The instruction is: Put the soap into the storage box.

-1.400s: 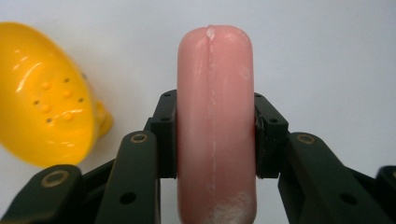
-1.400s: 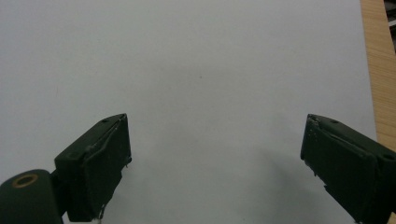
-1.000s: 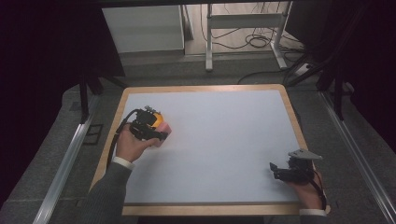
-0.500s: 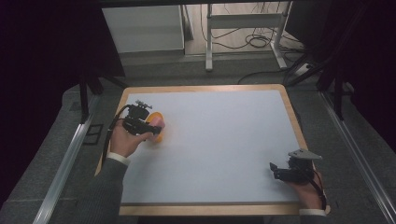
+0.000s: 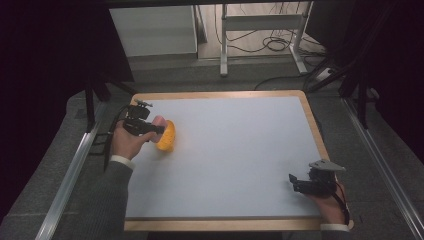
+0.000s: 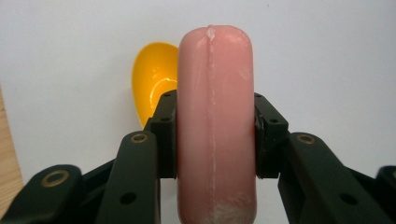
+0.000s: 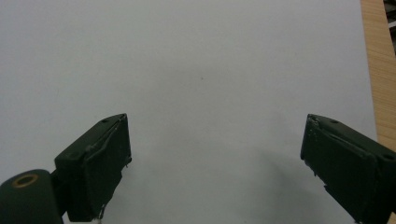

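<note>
Our left gripper (image 6: pixel 215 135) clamps the pink sausage-shaped piece (image 6: pixel 215 126) over the table's (image 5: pixel 240 165) left side, just above the empty yellow bowl (image 6: pixel 152 86). Our right gripper (image 7: pixel 215 168) rests wide open, well apart.

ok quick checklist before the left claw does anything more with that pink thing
1. Grip on the pink block: ok, the left claw has both pads pressed on its sides.
2. Block centred in the jaws: ok in the left gripper view.
3. Yellow scoop-like piece: cannot tell if it touches the block; it sits right behind it.
4. Right claw: ok, open with nothing between its jaws, near the table's right edge.
5. White table top between the two claws: ok, no obstacles.
6. Block lifted off the table: cannot tell.
</note>
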Tool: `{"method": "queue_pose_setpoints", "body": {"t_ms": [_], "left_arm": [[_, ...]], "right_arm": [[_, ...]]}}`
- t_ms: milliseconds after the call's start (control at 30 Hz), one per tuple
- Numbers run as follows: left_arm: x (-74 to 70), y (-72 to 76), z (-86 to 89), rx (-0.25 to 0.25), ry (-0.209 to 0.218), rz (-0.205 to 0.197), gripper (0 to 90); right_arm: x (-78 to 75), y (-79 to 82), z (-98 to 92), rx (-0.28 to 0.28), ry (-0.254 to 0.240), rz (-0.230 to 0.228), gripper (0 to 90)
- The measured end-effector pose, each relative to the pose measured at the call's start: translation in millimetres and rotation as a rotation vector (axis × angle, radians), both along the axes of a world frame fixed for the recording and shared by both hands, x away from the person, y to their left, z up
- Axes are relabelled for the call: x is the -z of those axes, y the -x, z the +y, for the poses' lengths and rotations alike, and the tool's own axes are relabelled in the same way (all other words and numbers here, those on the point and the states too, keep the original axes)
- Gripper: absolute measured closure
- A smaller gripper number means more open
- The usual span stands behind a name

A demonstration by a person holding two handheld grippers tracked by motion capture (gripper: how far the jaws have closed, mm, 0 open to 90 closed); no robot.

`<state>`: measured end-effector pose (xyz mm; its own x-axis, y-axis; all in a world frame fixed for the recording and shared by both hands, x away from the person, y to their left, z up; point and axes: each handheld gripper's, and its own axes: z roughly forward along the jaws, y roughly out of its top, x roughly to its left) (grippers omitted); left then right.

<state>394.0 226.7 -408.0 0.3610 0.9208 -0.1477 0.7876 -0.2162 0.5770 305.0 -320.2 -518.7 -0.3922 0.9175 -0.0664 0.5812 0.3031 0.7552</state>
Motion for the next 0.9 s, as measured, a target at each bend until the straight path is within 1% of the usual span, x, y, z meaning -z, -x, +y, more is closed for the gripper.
{"method": "queue_pose_setpoints", "body": {"t_ms": [67,100,133,167,233,267,300,367,400,433,467,567,633,667,800,900], "left_arm": [[1.9,-3.5,0.8,-0.017,0.004,-0.001,60.4],[1.9,-3.5,0.8,-0.017,0.004,-0.001,60.4],[4.3,-7.0,1.3,-0.031,0.011,-0.001,60.4],[4.3,-7.0,1.3,-0.031,0.011,-0.001,60.3],[8.4,-14.2,1.9,-0.052,0.014,0.009,60.4],[8.4,-14.2,1.9,-0.052,0.014,0.009,60.4],[11.5,-18.4,1.2,-0.068,0.013,0.014,60.4],[15.4,-22.4,-0.4,-0.080,0.005,0.020,60.4],[15.4,-22.4,-0.4,-0.080,0.005,0.020,60.4],[19.6,-25.5,-1.9,-0.088,-0.013,0.024,60.3],[22.0,-27.1,-1.8,-0.090,-0.014,0.030,60.4],[29.8,-31.8,-1.3,-0.103,0.001,0.047,60.4],[31.8,-33.1,-1.2,-0.107,0.001,0.050,60.4],[37.5,-36.6,-2.2,-0.110,-0.004,0.057,60.3],[45.6,-40.7,-5.6,-0.110,-0.021,0.070,60.3],[50.4,-42.9,-5.4,-0.119,-0.015,0.080,60.3]], "right_arm": [[-0.3,0.2,-0.3,0.000,-0.001,0.000,8.0],[-0.3,0.2,-0.3,0.000,-0.001,0.000,8.0],[-0.8,0.3,-0.9,-0.001,-0.001,-0.002,8.0],[-0.8,0.3,-0.9,-0.001,-0.001,-0.002,8.0],[-1.2,0.4,-1.4,0.002,0.000,-0.006,8.0],[-1.2,0.4,-1.6,0.002,0.000,-0.007,8.0],[-1.3,0.4,-1.8,0.003,-0.001,-0.006,8.0],[-1.4,0.5,-2.0,0.003,-0.002,-0.006,8.0],[-1.5,0.5,-2.2,0.004,-0.003,-0.006,8.0],[-1.6,0.6,-2.2,0.005,-0.003,-0.006,8.0],[-1.9,0.8,-2.1,0.005,-0.002,-0.007,8.0],[-2.9,1.1,-2.0,0.003,-0.001,-0.012,8.0],[-3.0,1.1,-2.0,0.002,-0.001,-0.012,8.1],[-2.9,1.1,-2.0,0.003,0.001,-0.011,8.1],[-2.8,1.2,-2.1,0.003,0.002,-0.009,8.0],[-3.2,1.2,-2.6,0.006,0.001,-0.010,8.0]]}}
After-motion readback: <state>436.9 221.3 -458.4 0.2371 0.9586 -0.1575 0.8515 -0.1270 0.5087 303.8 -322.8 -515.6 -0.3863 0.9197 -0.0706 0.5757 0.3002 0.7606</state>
